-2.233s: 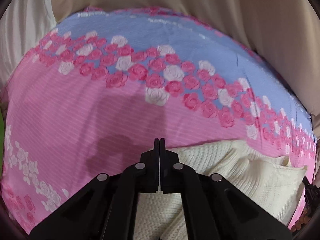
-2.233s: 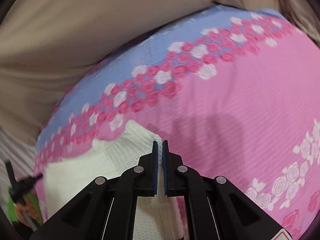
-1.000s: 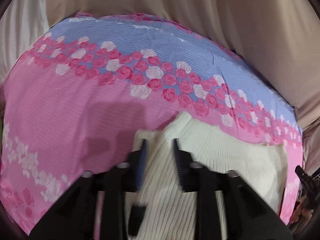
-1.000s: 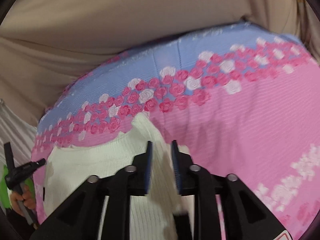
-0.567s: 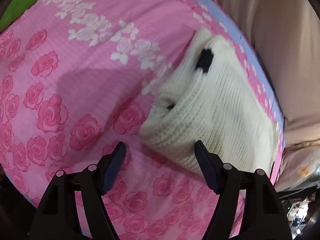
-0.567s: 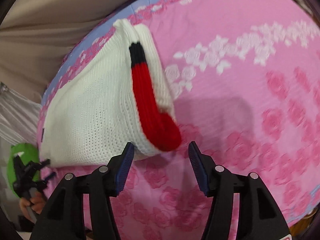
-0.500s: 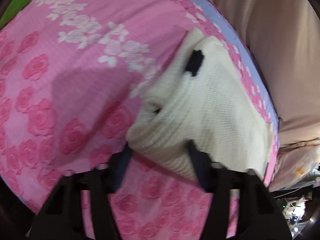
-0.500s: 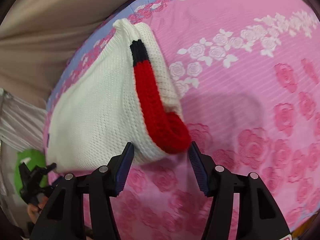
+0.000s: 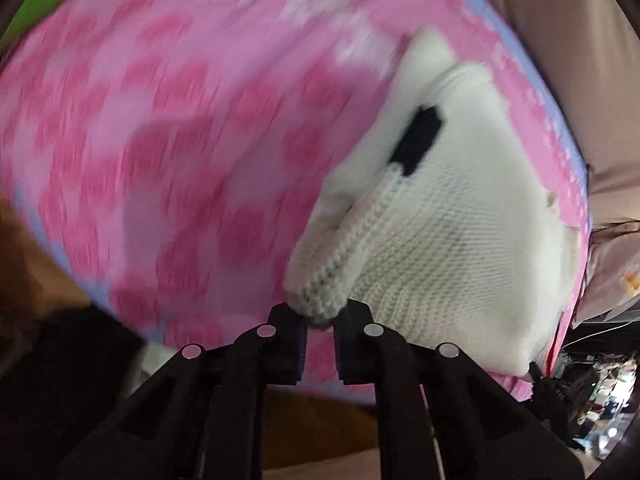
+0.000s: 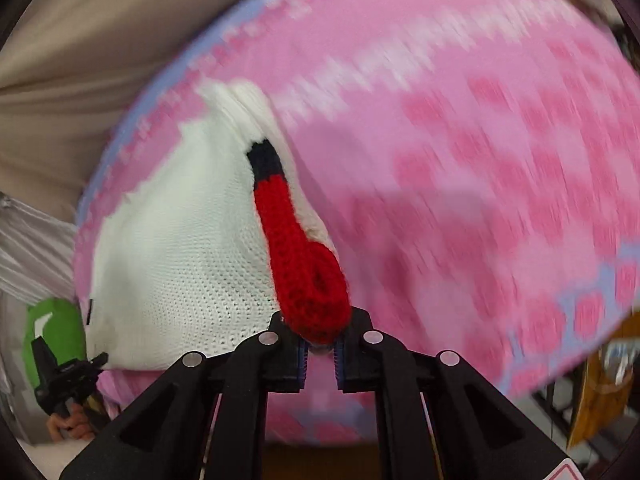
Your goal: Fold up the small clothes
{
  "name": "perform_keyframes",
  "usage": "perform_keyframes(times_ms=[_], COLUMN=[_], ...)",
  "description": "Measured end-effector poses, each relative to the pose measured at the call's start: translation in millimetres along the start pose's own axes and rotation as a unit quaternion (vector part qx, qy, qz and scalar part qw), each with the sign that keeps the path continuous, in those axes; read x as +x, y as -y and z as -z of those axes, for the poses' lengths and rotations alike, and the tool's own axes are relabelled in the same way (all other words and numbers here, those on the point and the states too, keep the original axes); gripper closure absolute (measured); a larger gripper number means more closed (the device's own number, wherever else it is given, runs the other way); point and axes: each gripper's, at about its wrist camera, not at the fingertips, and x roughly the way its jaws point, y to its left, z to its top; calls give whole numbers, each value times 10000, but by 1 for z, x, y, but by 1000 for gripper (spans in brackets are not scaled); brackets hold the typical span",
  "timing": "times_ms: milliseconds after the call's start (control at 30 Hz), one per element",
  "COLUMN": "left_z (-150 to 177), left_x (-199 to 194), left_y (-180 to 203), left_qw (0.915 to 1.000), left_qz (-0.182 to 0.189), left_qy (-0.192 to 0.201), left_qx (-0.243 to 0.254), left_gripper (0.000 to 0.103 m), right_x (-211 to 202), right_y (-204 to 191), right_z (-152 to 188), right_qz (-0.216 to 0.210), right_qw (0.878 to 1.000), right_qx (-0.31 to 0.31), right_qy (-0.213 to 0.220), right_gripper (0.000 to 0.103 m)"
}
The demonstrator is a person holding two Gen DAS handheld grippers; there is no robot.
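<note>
A cream knitted sweater (image 9: 452,240) lies folded on a pink rose-print bed cover (image 9: 160,120). My left gripper (image 9: 320,332) is shut on its near cream ribbed edge (image 9: 324,296). In the right wrist view the sweater (image 10: 180,248) has a red cuff (image 10: 312,288) with a black band (image 10: 266,160). My right gripper (image 10: 320,346) is shut on the red cuff. Both views are blurred by motion.
The bed cover (image 10: 480,160) has a blue border at its near and far edges. Beige cloth (image 10: 100,40) hangs behind the bed. The other gripper (image 10: 64,376) and a green object (image 10: 52,328) show at the right wrist view's lower left.
Both grippers let go of the sweater's far edge, opened wide, moved to the near side and closed, the left on the cream edge and the right on the red cuff.
</note>
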Motion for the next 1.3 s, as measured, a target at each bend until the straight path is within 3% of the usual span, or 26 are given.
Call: perform_keyframes(times_ms=[67, 133, 167, 200, 267, 300, 367, 467, 533, 567, 600, 633, 667, 700, 733, 800, 900, 1000, 1133, 1233, 1300], left_z=[5, 0, -3, -9, -21, -30, -52, -84, -101, -106, -111, -114, -116, -119, -121, -127, -134, -137, -129, -109, -91], left_x=[-4, -21, -32, -48, -70, -77, -76, -47, -16, -5, 9, 20, 27, 24, 17, 3, 17, 29, 21, -11, -32], left_y=[-3, 4, 8, 15, 30, 40, 64, 102, 124, 128, 131, 134, 137, 137, 134, 127, 125, 126, 134, 134, 136], left_qw=[9999, 9996, 9992, 9975, 9913, 9877, 9824, 9797, 9812, 9827, 9846, 9863, 9869, 9860, 9854, 9856, 9837, 9839, 9770, 9728, 9711], left_qz=[140, 143, 72, 7, -1, -19, 77, 149, 90, 92, 89, -26, -155, -205, -180, -151, -473, -555, -796, -719, -571], left_qy=[75, 255, 381, 643, 1193, 1410, 1625, 1611, 1425, 1314, 1165, 1008, 872, 973, 1099, 1227, 1203, 1191, 1207, 1462, 1587], left_qx=[-65, 48, 135, 301, 558, 680, 921, 1185, 1300, 1305, 1298, 1304, 1350, 1339, 1291, 1157, 1249, 1210, 1570, 1646, 1688], left_gripper=[87, 77, 61, 46, 31, 26, 25, 25, 25, 30, 62, 85, 96, 96, 96, 96, 96, 96, 92, 85, 70], right_x=[12, 8, 2, -8, -30, -41, -47, -26, -5, 8, 22, 32, 44, 49, 50, 32, 11, 57, 46, 10, -11], right_y=[16, 17, 13, 7, -7, -16, -32, -68, -95, -107, -116, -120, -125, -126, -128, -123, -107, -91, -98, -113, -124], right_z=[19, 19, 13, 5, -12, -24, -50, -84, -101, -108, -114, -117, -120, -120, -122, -124, -137, -151, -156, -137, -120], right_qz=[-77, -142, -1, 196, 453, 505, 340, 247, 229, 248, 274, 291, 334, 368, 337, -12, -166, 379, 130, 545, 405], right_qw=[9996, 9994, 9995, 9996, 9976, 9951, 9915, 9876, 9848, 9835, 9833, 9835, 9834, 9827, 9821, 9832, 9832, 9885, 9919, 9834, 9791], right_qx=[30, 52, 4, -106, -404, -526, -731, -1085, -1324, -1428, -1471, -1489, -1545, -1614, -1679, -1518, -1238, -1259, -969, -1149, -1360], right_qy=[-277, -311, -315, -180, 327, 665, 1025, 1108, 1098, 1083, 1037, 986, 888, 829, 791, 1009, 1332, 745, 815, 1293, 1459], right_gripper=[93, 77, 72, 69, 57, 45, 43, 43, 43, 43, 43, 47, 54, 83, 95, 96, 96, 97, 91, 82, 82])
